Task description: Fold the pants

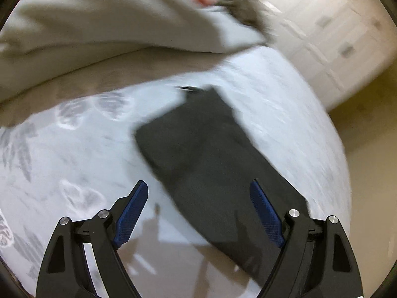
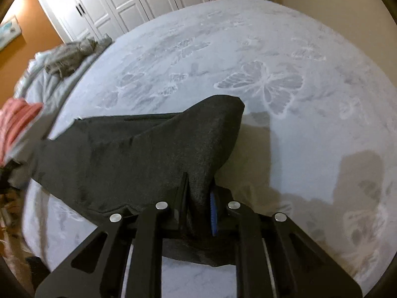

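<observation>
Dark grey pants (image 1: pixel 208 154) lie stretched on a white bedsheet with butterfly prints (image 1: pixel 74 154). My left gripper (image 1: pixel 198 188) is open and empty, hovering above the near part of the pants, its blue pads (image 1: pixel 131 213) wide apart. My right gripper (image 2: pixel 198 193) is shut on one end of the pants (image 2: pixel 139 154) and holds the cloth lifted off the sheet (image 2: pixel 297 87); the rest drapes away to the left. Its fingertips are hidden by the cloth.
A beige pillow or duvet (image 1: pixel 111 24) lies across the bed's far side. A pink garment (image 2: pixel 17 121) and a crumpled grey garment (image 2: pixel 72 57) lie at the bed's left. White closet doors (image 2: pixel 129 0) stand beyond the bed.
</observation>
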Available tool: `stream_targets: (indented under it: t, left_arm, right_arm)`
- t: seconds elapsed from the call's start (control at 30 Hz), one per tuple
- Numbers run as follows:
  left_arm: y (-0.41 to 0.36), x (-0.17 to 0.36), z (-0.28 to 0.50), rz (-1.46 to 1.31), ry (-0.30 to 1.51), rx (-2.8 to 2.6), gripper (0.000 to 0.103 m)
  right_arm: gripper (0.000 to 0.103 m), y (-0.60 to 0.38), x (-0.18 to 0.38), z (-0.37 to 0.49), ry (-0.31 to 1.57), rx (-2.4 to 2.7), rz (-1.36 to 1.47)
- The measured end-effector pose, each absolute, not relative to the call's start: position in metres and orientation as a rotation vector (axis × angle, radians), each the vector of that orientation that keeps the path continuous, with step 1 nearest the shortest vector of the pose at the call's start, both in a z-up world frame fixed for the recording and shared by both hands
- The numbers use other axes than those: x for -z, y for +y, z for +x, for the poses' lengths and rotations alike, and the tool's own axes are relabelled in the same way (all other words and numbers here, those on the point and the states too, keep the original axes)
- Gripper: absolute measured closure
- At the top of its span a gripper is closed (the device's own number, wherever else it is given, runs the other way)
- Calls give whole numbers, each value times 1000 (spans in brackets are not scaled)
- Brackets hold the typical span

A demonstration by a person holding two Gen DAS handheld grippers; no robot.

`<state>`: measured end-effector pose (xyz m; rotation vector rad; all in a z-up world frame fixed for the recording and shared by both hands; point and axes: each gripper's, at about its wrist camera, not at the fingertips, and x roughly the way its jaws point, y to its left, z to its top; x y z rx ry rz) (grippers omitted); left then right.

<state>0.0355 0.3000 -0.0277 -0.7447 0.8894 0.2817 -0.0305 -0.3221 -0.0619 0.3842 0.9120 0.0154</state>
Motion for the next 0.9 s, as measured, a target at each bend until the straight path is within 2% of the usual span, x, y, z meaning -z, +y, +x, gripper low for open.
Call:
stream_targets:
  t: [0.07, 0.13, 0.2, 0.23, 0.27, 0.3, 0.33, 0.4, 0.53, 0.63, 0.7, 0.73, 0.77, 0.8, 0.83, 0.9]
  left_arm:
    - [309, 48, 52, -760, 948, -278, 22]
    - [312, 65, 61, -765, 974, -296, 22]
    - [304, 58, 68, -692, 919, -289, 21]
    - [303, 58, 73, -691, 913, -259, 22]
    - [302, 59, 78, -689, 906, -254, 24]
    - [301, 59, 82, -683, 897, -253, 44]
    - [301, 58, 87, -676, 910, -244, 83]
    - [299, 53, 85, -733, 920, -200, 86]
    - [283, -11, 52, -679, 875, -115, 87]
    - [272, -38, 23, -672, 924, -6, 86]
    - [255, -29, 8, -598, 999, 10, 85]
    - [249, -14, 3, -579, 1045, 10, 83]
    - [243, 0, 0, -561, 1085, 3, 83]
    - [238, 18, -1, -534, 1131, -18, 83]
    - [234, 39, -7, -521, 1183, -83, 83]
    - [233, 48, -21, -538, 1171, -124, 80]
  right_arm:
    - [84, -328, 70, -27, 946, -17, 412]
    - [66, -328, 78, -23, 980, -25, 429]
    - [65, -325, 83, -20, 989, -31, 424]
    - [68, -321, 84, -19, 991, -31, 408]
    - [76, -319, 83, -18, 987, -38, 401]
    - [89, -317, 81, -16, 985, -41, 398]
    - [90, -318, 77, -16, 978, -41, 403]
    - [91, -323, 60, -22, 934, -44, 400]
    - [91, -341, 13, -42, 888, -96, 383]
    - [91, -356, -14, -64, 871, -14, 283]
    - [88, -381, -5, -77, 902, 40, 283]
    - [79, -391, 9, -81, 930, 92, 279]
    - [76, -403, 34, -84, 990, 161, 249]
    - [77, -408, 49, -86, 1035, 246, 205]
    - [74, -414, 58, -93, 1064, 360, 168]
    - [74, -409, 40, -115, 976, 331, 230]
